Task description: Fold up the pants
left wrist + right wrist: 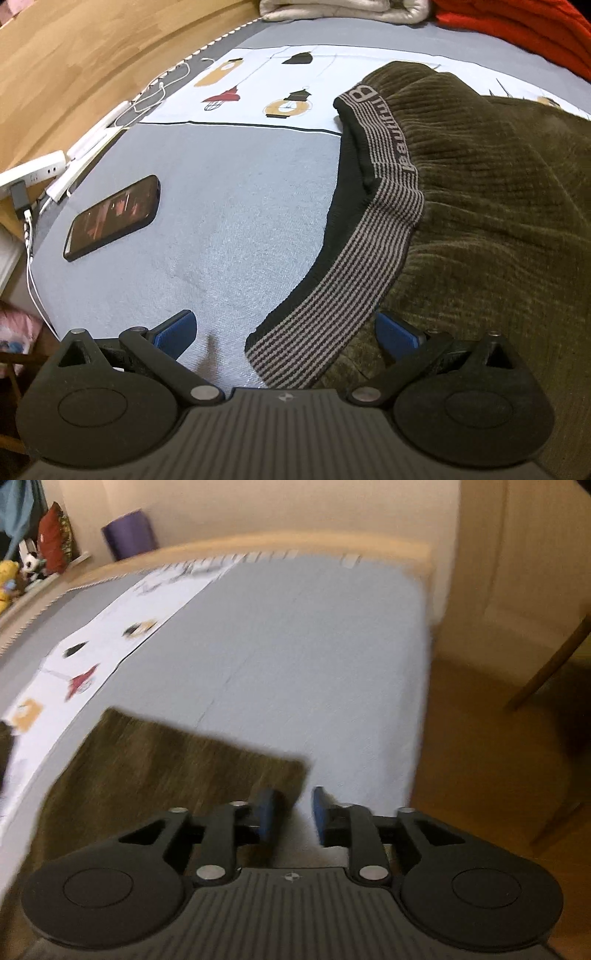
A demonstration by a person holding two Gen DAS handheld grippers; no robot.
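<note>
One pair of olive-brown corduroy pants (480,206) spread on a bed (229,206) with a grey cover; striped grey-and-black waistband (373,229) turned up along the edge of the pants, lettering woven into it. One white printed panel (266,92) across the bed cover, with lantern-like drawings in yellow, red and black. One dark phone (114,218) lying flat on the cover, well apart from the pants, screen up. One white power strip (33,171) at the bed's edge, with white cables (159,88) trailing along the wooden side. One pale folded blanket (343,9) and one red blanket (517,29) at the far end.

Two grippers in view, one per camera. Left gripper (284,332) wide open, one blue pad (177,328) over bare cover, the other blue pad (395,332) over the corduroy, the waistband corner lying between them; no press on the cloth visible. Right gripper (293,812) partly open, nothing pinched between its pads; one blue finger (267,812) above the corner of the pants (166,768), the other finger (319,812) above bare cover beside it. Right view blurred. Beyond the bed in that view, wooden floor (480,775), one purple roll (129,533) against the wall, and several soft toys (22,572) on a ledge, too blurred to count.
</note>
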